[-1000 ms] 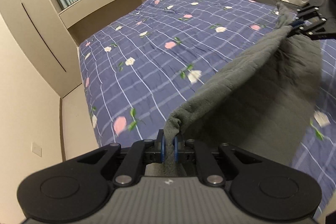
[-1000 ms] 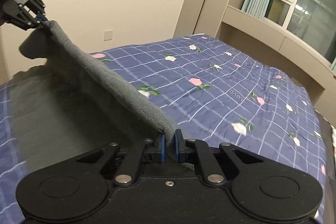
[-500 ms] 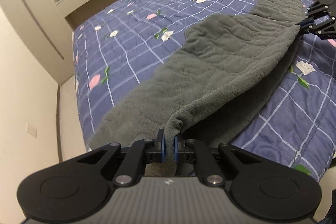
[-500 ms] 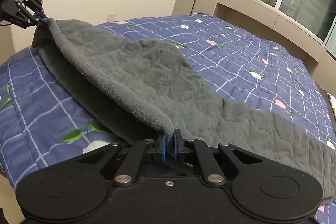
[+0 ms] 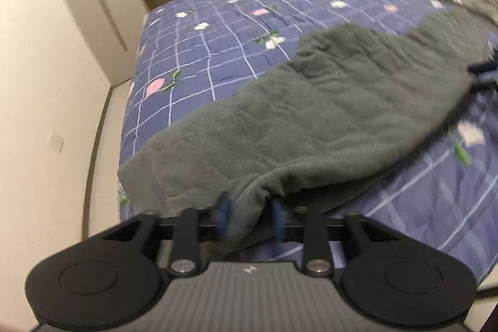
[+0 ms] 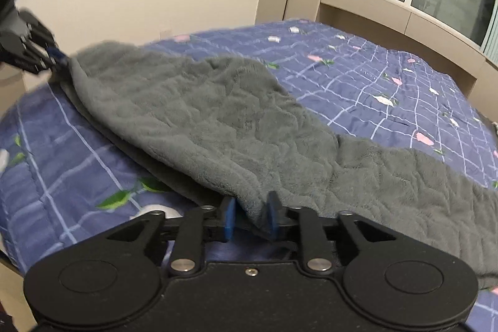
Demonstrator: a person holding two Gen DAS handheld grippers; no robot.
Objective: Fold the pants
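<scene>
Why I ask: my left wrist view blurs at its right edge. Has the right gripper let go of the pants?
Observer: Its jaws stand apart. The right gripper has the pants edge lying loose between its pads.
Operator: Is the cloth folded over there?
Observer: Yes, a top layer lies over a lower one on the bed.
Operator: Any pants beyond that gripper?
Observer: Yes, a stretch lies flat to its right and runs out of frame.
</scene>
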